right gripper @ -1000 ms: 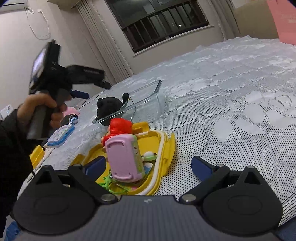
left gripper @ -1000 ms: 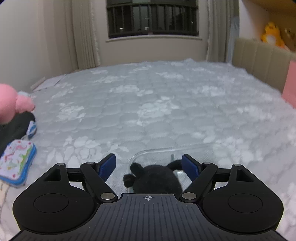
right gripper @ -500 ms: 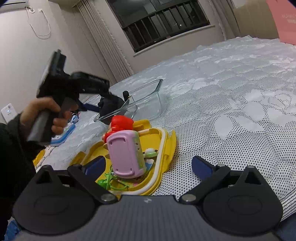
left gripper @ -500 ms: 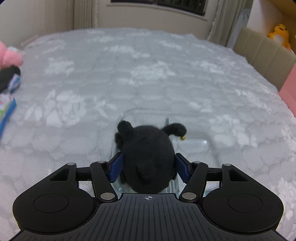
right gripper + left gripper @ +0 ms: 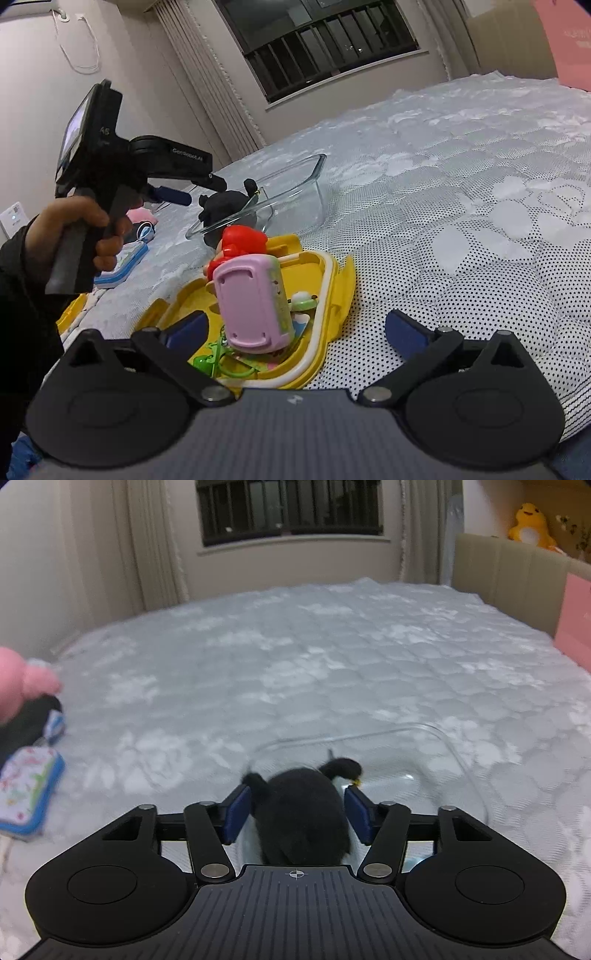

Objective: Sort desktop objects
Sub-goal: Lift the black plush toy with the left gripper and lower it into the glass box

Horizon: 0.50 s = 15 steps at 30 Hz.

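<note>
Quilted white bed (image 5: 295, 672), barred window (image 5: 291, 511), curtains (image 5: 155, 546)

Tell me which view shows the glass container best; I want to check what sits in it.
The right wrist view: the glass container appears whole from the side, the black plush toy at its near end. The left wrist view shows only a blurred rim behind the left gripper.

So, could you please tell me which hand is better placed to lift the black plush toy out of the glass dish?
Left: the left gripper has just been closing around the black plush toy in the glass dish.
</note>
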Each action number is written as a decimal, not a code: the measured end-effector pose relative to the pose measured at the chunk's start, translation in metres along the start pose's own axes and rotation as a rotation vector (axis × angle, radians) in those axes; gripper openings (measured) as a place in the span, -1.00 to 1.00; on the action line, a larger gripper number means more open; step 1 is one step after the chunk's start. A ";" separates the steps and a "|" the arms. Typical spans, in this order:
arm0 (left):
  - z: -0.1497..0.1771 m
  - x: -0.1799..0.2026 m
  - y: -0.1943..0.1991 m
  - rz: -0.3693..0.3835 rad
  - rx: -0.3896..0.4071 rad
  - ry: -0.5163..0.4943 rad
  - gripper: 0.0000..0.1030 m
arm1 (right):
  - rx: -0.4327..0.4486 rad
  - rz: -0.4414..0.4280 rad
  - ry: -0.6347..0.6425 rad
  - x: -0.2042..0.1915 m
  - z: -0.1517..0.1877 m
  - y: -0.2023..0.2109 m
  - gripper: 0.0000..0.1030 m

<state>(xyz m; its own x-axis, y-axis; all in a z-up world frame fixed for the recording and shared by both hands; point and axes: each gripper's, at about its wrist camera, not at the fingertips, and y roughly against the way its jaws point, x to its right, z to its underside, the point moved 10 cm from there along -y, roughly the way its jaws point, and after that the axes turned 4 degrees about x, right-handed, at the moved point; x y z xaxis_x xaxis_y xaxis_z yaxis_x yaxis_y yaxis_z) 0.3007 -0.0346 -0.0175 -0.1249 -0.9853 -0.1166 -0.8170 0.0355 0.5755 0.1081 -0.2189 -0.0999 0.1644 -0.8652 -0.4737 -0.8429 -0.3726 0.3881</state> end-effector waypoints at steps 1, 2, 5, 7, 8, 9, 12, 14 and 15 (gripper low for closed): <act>0.000 0.000 -0.001 -0.005 -0.004 -0.001 0.04 | -0.001 -0.001 0.000 0.000 0.000 0.000 0.99; 0.000 0.000 -0.003 -0.010 -0.009 -0.002 -0.01 | -0.001 -0.002 -0.001 0.001 0.000 0.000 0.99; 0.006 -0.002 -0.011 0.005 -0.057 0.017 -0.16 | -0.001 -0.005 -0.013 0.002 0.000 0.001 0.99; 0.009 -0.004 -0.016 0.007 -0.069 0.022 -0.16 | -0.001 -0.005 -0.016 0.002 0.000 0.000 0.99; 0.010 -0.004 -0.017 0.011 -0.070 0.027 -0.16 | 0.000 -0.004 -0.013 0.002 0.000 0.000 0.99; 0.011 -0.004 -0.018 0.013 -0.072 0.026 -0.16 | -0.001 -0.004 -0.011 0.002 0.000 0.000 0.99; 0.012 0.000 -0.020 0.004 -0.071 0.000 -0.16 | -0.003 -0.003 -0.011 0.002 0.000 0.000 0.99; 0.014 0.003 -0.022 -0.004 -0.066 -0.016 -0.16 | -0.002 -0.002 -0.010 0.001 0.000 0.000 0.99; 0.014 0.004 -0.021 -0.006 -0.061 -0.020 -0.16 | -0.002 -0.001 -0.008 0.001 0.000 0.000 0.99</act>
<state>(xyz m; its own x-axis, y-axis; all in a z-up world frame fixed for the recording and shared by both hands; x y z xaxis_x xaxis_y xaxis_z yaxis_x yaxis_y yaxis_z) 0.3098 -0.0366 -0.0414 -0.1317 -0.9819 -0.1359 -0.7823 0.0188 0.6227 0.1079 -0.2198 -0.1005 0.1610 -0.8621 -0.4804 -0.8417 -0.3741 0.3893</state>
